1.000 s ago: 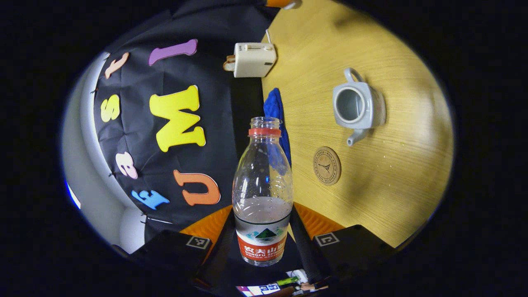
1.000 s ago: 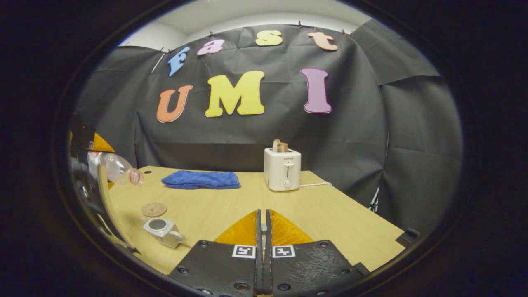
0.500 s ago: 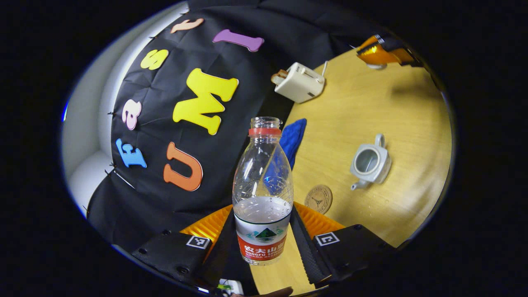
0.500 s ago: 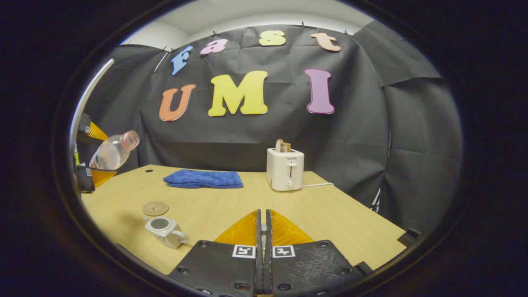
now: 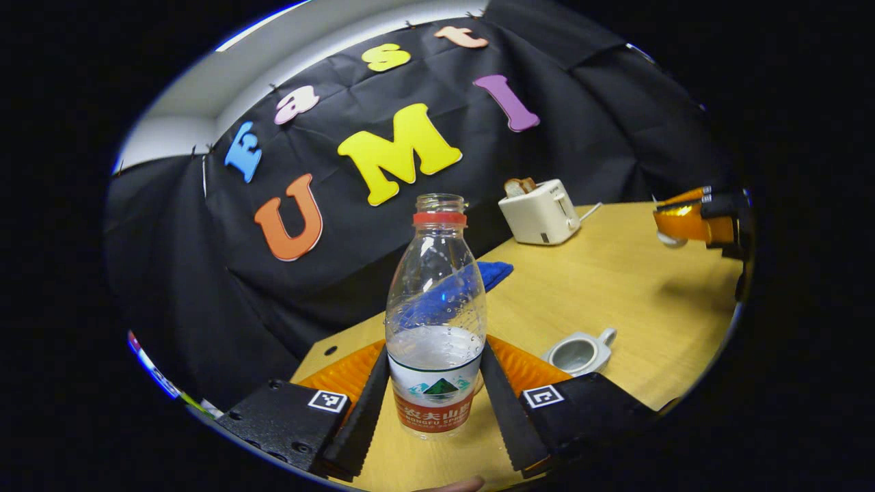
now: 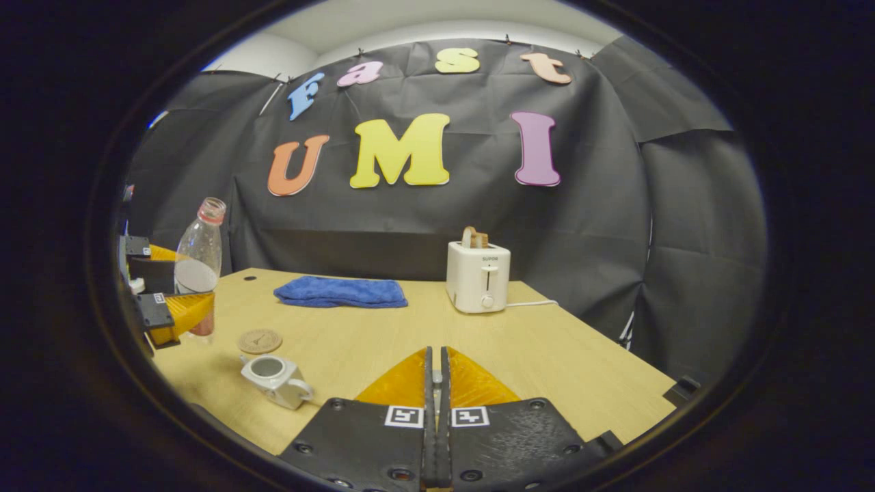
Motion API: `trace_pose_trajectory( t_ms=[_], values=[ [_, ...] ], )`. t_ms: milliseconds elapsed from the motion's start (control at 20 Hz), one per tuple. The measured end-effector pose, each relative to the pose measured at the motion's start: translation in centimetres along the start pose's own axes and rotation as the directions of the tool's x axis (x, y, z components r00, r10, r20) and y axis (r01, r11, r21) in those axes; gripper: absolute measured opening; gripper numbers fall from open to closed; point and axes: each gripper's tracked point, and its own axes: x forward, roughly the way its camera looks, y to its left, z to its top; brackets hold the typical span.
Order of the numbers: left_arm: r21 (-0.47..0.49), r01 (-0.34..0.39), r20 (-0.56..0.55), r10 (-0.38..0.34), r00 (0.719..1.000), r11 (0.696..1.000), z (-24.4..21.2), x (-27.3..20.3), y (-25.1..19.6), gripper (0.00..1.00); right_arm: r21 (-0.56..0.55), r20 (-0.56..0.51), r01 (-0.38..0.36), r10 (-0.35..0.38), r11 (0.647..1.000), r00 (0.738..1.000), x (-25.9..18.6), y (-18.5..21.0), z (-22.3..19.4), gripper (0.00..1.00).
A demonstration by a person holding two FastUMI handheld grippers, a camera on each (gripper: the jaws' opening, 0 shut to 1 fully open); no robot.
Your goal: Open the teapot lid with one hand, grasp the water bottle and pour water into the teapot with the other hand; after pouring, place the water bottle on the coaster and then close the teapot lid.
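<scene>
Left gripper: fingers clamped on the lower body of the water bottle, one finger pressing each side at the label band. Bottle stands upright between them, cap off, red neck ring showing, water level sitting just above the label (roughly a third full). In the right gripper view the same bottle hangs upright at the left edge of the scene, held by the left gripper above the near-left part of the table.

Coaster: round, brown, flat on the table just right of and below the held bottle; bottle base not on it.

Teapot: pale, lid off, open mouth facing up, handle toward the near right. It sits just nearer than the coaster, apart from it. In the left gripper view the teapot lies low right of the bottle, beyond the right-hand finger.

Right gripper: fingers pressed together with barely a slit between them; whether anything is pinched there cannot be told from its own view. In the left gripper view the right gripper hovers over the far right of the table with a small pale rounded piece at its tip (possibly the lid, too small to confirm).

Far side: blue cloth folded flat; white toaster right of it, bread sticking up.
</scene>
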Motion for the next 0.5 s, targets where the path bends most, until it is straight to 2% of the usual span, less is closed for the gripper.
trace_pose_trajectory(
  t_ms=[150, 250, 400, 500],
  values=[
    [-0.123, 0.005, 0.013, -0.004, 1.000, 0.992, -0.4, 1.5, -0.2, 0.78, 0.003, -0.002, 0.008, -0.008, 1.000, 1.000, 0.1, -0.3, 0.0, 0.00],
    [-0.215, 0.004, 0.018, 0.000, 1.000, 0.977, -0.5, 2.8, 0.2, 0.79, 0.009, -0.001, 0.011, -0.011, 1.000, 1.000, 0.1, -0.5, -0.1, 0.00],
    [-0.369, -0.001, 0.044, 0.019, 0.999, 0.930, -0.7, 4.6, 1.0, 0.81, 0.008, -0.008, 0.015, -0.015, 1.000, 1.000, 0.4, -0.5, -0.4, 0.01],
    [-0.434, -0.009, 0.031, 0.025, 0.999, 0.901, -1.9, 5.7, 1.3, 0.81, 0.006, -0.011, 0.017, -0.017, 1.000, 1.000, 0.4, -0.5, -0.5, 0.00]
  ],
)
